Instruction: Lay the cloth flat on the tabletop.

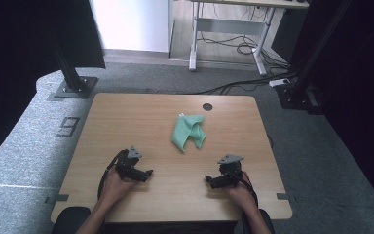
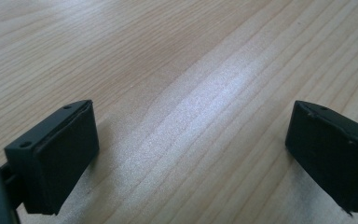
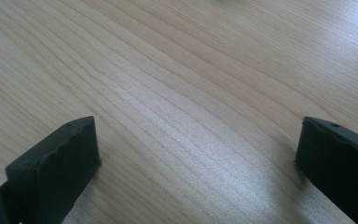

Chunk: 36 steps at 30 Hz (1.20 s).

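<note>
Both my grippers, left (image 1: pixel 148 172) and right (image 1: pixel 207 180), are resting wide open and empty on the table (image 1: pixel 126 117); next, probably, I'm reaching forward for the cloth (image 1: pixel 189 131).

The black two-jaw left gripper (image 1: pixel 148 172) is held low over the light wooden table (image 1: pixel 126 117), gripped by the left hand (image 1: pixel 114 187). The black two-jaw right gripper (image 1: pixel 208 180) is held likewise by the right hand (image 1: pixel 238 191). On both, the jaws are spread wide apart, with bare tabletop seen between them. Both forearms are extended from the table's near edge.
</note>
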Motion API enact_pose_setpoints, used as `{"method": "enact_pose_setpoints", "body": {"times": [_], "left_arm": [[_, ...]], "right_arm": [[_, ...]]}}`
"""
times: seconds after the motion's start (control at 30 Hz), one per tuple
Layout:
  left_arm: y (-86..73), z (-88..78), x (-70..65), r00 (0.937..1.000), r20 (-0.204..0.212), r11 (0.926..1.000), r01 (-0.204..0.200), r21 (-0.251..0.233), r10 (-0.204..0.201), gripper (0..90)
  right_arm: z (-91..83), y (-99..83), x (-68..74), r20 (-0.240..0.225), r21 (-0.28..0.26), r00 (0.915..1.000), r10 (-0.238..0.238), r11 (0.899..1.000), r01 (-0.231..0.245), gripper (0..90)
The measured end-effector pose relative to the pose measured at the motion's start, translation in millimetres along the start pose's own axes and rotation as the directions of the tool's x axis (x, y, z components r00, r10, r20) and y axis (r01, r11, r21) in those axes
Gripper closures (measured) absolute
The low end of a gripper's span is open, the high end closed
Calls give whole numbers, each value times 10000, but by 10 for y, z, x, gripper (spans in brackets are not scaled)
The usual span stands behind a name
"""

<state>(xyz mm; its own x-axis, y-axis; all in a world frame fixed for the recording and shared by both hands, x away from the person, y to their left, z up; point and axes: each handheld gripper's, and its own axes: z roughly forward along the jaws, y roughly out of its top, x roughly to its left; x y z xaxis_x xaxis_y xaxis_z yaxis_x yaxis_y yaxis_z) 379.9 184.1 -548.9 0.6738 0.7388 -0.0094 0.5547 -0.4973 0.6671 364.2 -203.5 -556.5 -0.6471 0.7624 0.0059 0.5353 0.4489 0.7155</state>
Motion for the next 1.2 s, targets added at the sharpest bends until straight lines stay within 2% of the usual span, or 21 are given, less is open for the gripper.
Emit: {"method": "enact_pose_setpoints", "body": {"times": [1.07, 1.2], "left_arm": [[25, 4, -21, 9997, -158, 9998, 168, 72, -167, 40], [61, -2, -28, 9998, 13, 9997, 219, 141, -219, 76]], "right_arm": [[-1, -1, 3, -20, 2, 10000, -13, 10000, 13, 0], [-2, -1, 3, -20, 2, 10000, -16, 10000, 16, 0]]}}
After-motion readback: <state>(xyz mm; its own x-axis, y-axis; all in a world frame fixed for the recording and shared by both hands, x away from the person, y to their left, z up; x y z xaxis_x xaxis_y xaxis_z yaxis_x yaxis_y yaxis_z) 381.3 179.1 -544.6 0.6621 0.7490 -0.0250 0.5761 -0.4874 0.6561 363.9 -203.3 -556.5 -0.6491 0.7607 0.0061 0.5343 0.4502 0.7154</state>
